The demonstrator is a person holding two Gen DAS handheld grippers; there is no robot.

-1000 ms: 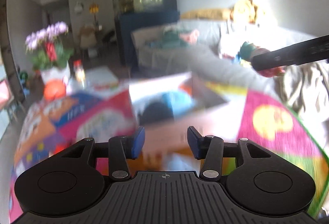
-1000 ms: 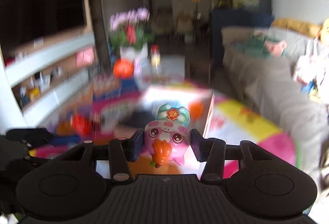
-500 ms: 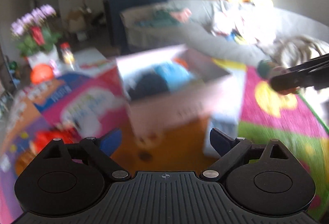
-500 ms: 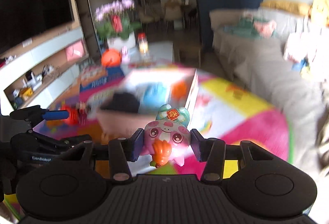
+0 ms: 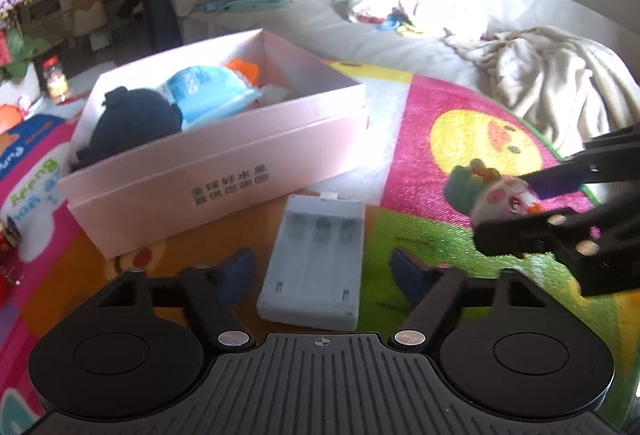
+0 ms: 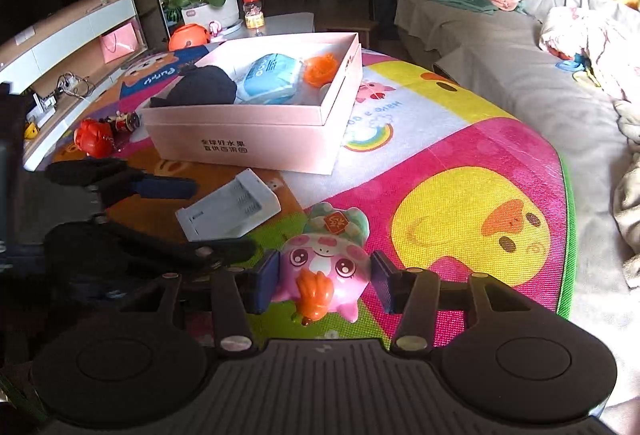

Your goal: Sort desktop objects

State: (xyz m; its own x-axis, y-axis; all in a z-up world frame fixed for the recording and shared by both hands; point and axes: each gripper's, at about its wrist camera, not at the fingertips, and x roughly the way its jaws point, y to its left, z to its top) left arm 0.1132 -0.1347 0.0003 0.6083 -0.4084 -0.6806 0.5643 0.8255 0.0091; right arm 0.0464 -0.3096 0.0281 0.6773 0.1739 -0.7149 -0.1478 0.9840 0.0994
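Left hand-held gripper over the battery charger, right one carrying a toy.

Left wrist view: the left hand-held gripper (image 5: 322,269) stands wide apart around the near end of the battery charger (image 5: 316,261), which lies on the mat (image 5: 460,123) just before the pink box (image 5: 224,159); lower it squarely, then close on the long sides. Right wrist view: the right hand-held gripper (image 6: 324,281) is clamped on the pink toy (image 6: 324,269); I judge it should go level over the box wall.

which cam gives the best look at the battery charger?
Left wrist. The battery charger lies centred between the open left gripper fingers, slots visible, unobstructed. The right wrist view shows it smaller and oblique, left of the pink toy held by the right gripper.
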